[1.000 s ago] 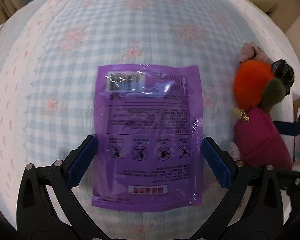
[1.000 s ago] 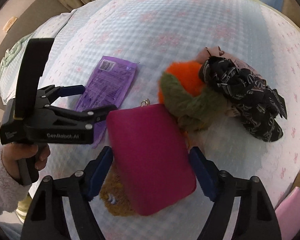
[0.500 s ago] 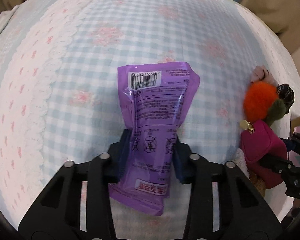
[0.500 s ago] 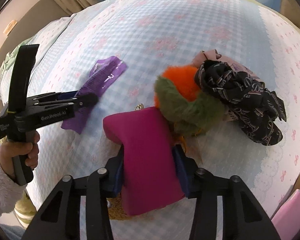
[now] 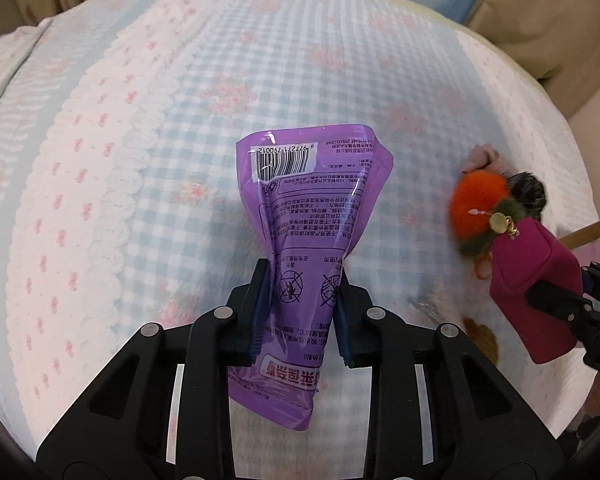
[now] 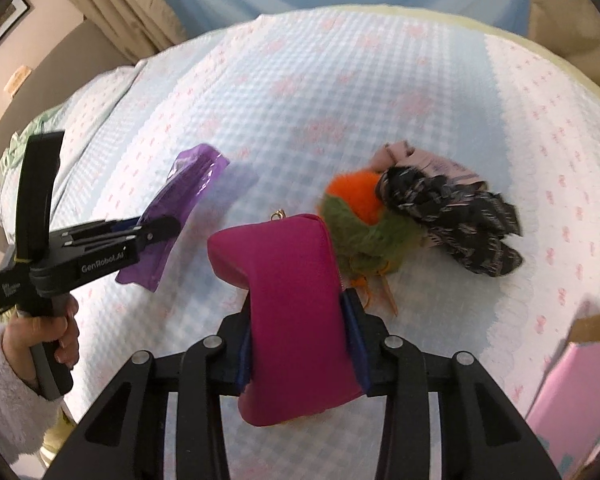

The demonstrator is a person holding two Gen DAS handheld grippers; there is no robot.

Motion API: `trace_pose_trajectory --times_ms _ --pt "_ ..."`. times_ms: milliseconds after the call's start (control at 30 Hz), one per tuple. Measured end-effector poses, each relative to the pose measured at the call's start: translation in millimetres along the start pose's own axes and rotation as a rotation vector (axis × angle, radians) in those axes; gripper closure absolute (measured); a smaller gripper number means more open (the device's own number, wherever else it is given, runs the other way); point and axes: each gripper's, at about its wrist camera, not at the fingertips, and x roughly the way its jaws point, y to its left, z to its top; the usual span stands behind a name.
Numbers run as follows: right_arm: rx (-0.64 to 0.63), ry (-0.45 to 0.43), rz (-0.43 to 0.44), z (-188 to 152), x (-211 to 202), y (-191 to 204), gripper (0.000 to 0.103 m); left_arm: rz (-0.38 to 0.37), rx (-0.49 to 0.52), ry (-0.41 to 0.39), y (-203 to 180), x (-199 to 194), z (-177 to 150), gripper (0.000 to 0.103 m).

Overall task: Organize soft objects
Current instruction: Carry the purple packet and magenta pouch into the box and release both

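Grips newly closed on both sides: a second ago jaws stood wide around each item lying flat on the bed; now left hand-held gripper (image 5: 300,312) clenched on purple pouch (image 5: 304,216), pinched at its lower half so the film crumples inward, and lifted clear of the checked bedspread (image 5: 140,160), shadow visible beneath. Right hand-held gripper (image 6: 300,344) has just been closing on magenta pouch (image 6: 292,304), pads now pressing both flanks, pouch raised off the cover, gold zip pull at its far end. Likely reading: pick-up step done for two soft items at once, transport next. Left behind on bed: orange-and-green plush (image 6: 356,216) touching dark patterned scarf (image 6: 452,216), both yet to be handled. Open bedspread wide ahead and to the left; bed edge curves away at far side. Cardboard box edge (image 6: 592,324) with pink interior near lower right, a probable destination, not confirmed. Person's hand (image 6: 48,340) in fleecy sleeve on left grip handle.
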Motion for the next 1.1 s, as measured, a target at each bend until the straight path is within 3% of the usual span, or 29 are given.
trace_pose_trajectory --times_ms 167,567,767,1100 --pt "0.043 -0.049 -0.023 -3.9 -37.6 8.1 0.067 -0.01 0.016 -0.073 -0.2 -59.4 -1.1 0.078" --pt "0.2 -0.229 -0.109 -26.8 -207.7 42.9 0.067 -0.025 0.075 -0.212 -45.0 -213.3 -5.7 0.078" --pt "0.262 -0.306 -0.161 -40.6 -271.9 37.8 0.067 -0.054 0.13 -0.235 -105.2 -258.3 -19.2 0.077" --pt "0.306 -0.366 -0.194 -91.6 -362.6 -38.1 0.067 -0.109 0.164 -0.297 -242.0 -303.6 -42.7 0.077"
